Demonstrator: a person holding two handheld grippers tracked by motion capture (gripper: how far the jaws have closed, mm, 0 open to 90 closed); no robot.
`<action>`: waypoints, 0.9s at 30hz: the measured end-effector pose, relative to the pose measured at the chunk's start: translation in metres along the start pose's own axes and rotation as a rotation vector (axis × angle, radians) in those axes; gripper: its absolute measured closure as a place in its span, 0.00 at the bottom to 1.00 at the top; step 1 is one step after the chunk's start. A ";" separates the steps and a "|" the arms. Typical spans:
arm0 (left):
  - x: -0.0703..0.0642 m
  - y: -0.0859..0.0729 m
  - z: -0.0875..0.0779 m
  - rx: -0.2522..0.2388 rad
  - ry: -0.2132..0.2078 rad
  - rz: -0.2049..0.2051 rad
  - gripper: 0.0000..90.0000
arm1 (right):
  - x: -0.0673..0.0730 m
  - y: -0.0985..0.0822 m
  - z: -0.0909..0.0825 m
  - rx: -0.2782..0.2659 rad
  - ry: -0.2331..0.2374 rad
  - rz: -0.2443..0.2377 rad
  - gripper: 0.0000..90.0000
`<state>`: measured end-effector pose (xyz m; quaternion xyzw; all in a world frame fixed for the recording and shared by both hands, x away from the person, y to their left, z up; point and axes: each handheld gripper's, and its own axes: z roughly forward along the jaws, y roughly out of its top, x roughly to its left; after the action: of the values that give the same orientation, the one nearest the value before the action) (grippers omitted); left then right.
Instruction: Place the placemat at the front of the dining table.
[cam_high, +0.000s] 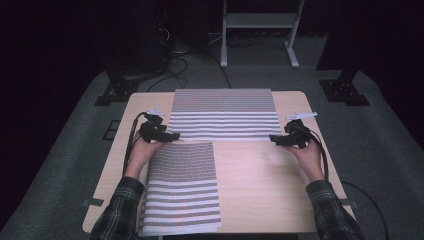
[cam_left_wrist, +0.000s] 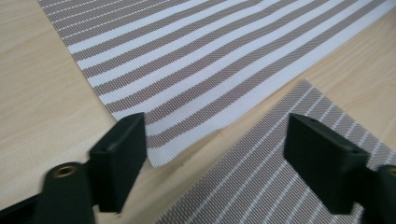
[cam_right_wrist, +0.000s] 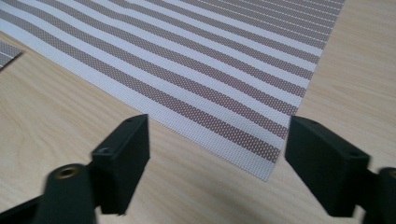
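Note:
Two striped woven placemats lie on the wooden table. The far placemat lies flat across the back of the table. The near placemat lies lengthwise at the front left. My left gripper hovers open just over the far mat's near left corner, nothing between its jaws. My right gripper stands open over that mat's near right corner, also holding nothing. In the left gripper view the near mat shows at lower right. The right gripper looks down on bare wood beside the corner.
A white metal frame and black stands rise on the grey carpet beyond the table. Cables trail from both grippers. Bare wood lies at the front right of the table.

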<state>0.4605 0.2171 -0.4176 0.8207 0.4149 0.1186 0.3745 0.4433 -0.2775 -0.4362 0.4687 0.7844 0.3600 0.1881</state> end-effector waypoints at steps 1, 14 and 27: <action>-0.001 -0.002 -0.004 -0.011 0.001 0.007 0.20 | 0.002 0.000 -0.002 0.005 -0.005 -0.006 0.14; -0.019 -0.018 -0.045 -0.067 0.011 0.044 0.00 | 0.023 -0.017 -0.028 -0.011 0.032 -0.035 0.00; -0.053 -0.050 -0.080 -0.123 0.025 0.093 0.00 | 0.033 -0.045 -0.058 -0.051 0.024 -0.063 0.00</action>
<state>0.3573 0.2368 -0.3916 0.8130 0.3729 0.1715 0.4131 0.3635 -0.2851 -0.4288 0.4345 0.7915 0.3795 0.2019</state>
